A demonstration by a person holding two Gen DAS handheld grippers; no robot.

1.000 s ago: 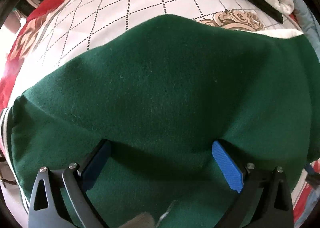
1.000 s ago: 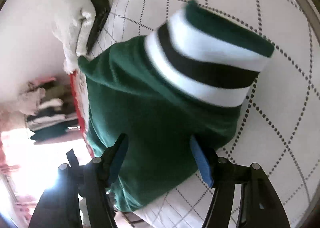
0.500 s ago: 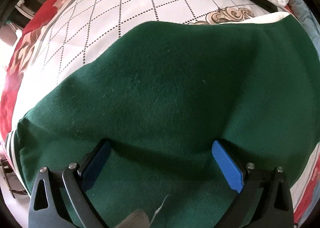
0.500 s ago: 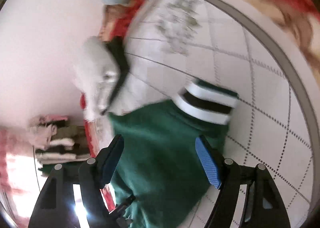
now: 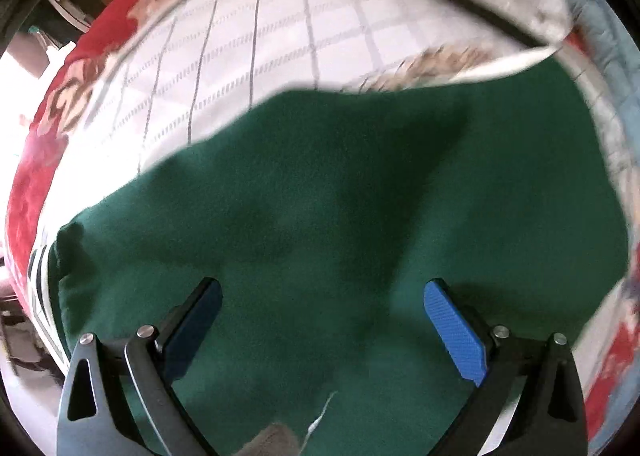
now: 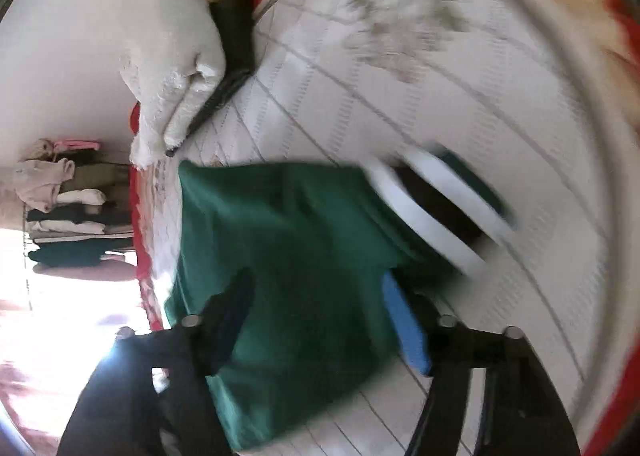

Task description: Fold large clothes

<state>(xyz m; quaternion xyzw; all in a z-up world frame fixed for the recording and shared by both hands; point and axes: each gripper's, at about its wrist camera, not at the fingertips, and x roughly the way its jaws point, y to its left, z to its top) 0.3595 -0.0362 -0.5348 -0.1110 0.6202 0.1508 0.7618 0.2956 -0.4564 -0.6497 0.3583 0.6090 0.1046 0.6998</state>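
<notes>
A large dark green garment (image 5: 360,196) lies on a bed and fills most of the left wrist view. My left gripper (image 5: 320,288) hovers just over it, open and empty. In the right wrist view the same green garment (image 6: 288,256) shows its white and black striped hem band (image 6: 432,212) at the right. My right gripper (image 6: 316,276) is open over the garment near that band and holds nothing. Both views are blurred by motion.
The bed has a white quilt with a dotted diamond grid (image 5: 240,56) and a red flowered border (image 5: 36,176). A white fluffy item on a black one (image 6: 176,68) lies by the wall. A rack of folded clothes (image 6: 68,208) stands beyond the bed.
Both grippers stay open. The right gripper has swung back down toward the striped hem band. The left view has shifted slightly, showing more of the quilt at the far side.
</notes>
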